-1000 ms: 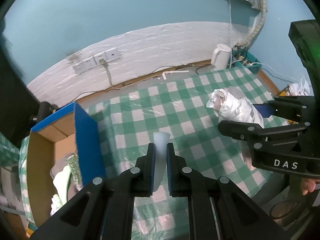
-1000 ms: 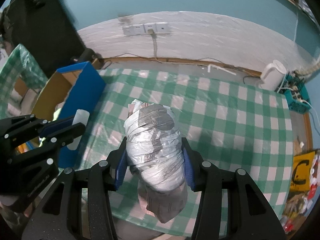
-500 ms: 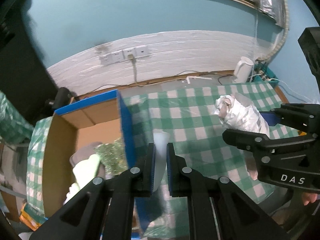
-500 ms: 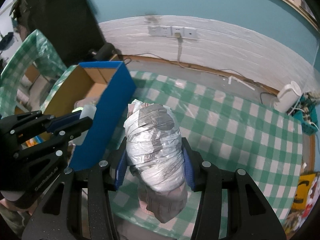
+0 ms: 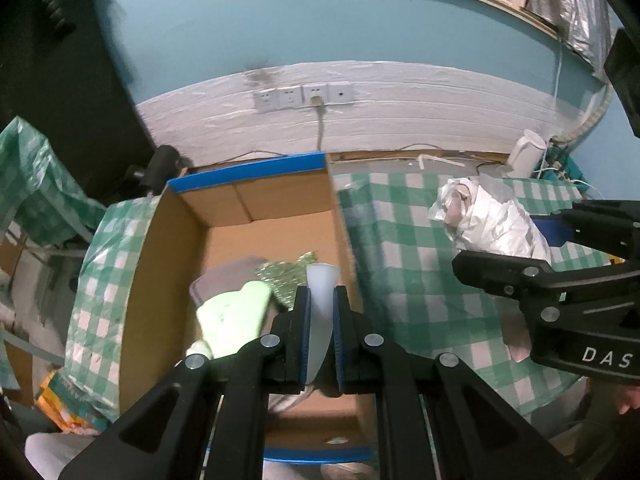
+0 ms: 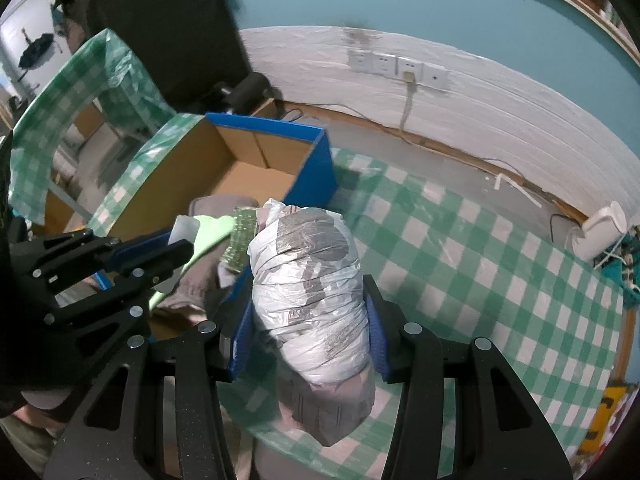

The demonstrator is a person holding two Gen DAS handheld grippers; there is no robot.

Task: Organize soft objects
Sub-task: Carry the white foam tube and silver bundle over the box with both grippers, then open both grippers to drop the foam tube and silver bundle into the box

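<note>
**Hovering two soft loads at the box**

Starting at frame left in the left wrist view, the box point(image 5: 256, 208) sits open with a green item point(image 5: 232, 316), a grey cloth point(image 5: 228, 280) and a glittery piece point(image 5: 286, 276) already inside. At centre, the left gripper point(image 5: 320, 328) is pinched nearly closed on a white piece point(image 5: 320, 312), held above the box's right side. Further right, over the checked cloth point(image 5: 400, 280), the right gripper point(image 6: 308, 316) is spread wide and clamps a bagged bundle point(image 6: 308, 292).

Judging from here, the white piece could catch the box wall and fall outside if let go too near the rim. The slick bag may slide from the pads, and the two grippers, close together, could collide over the opening.
</note>
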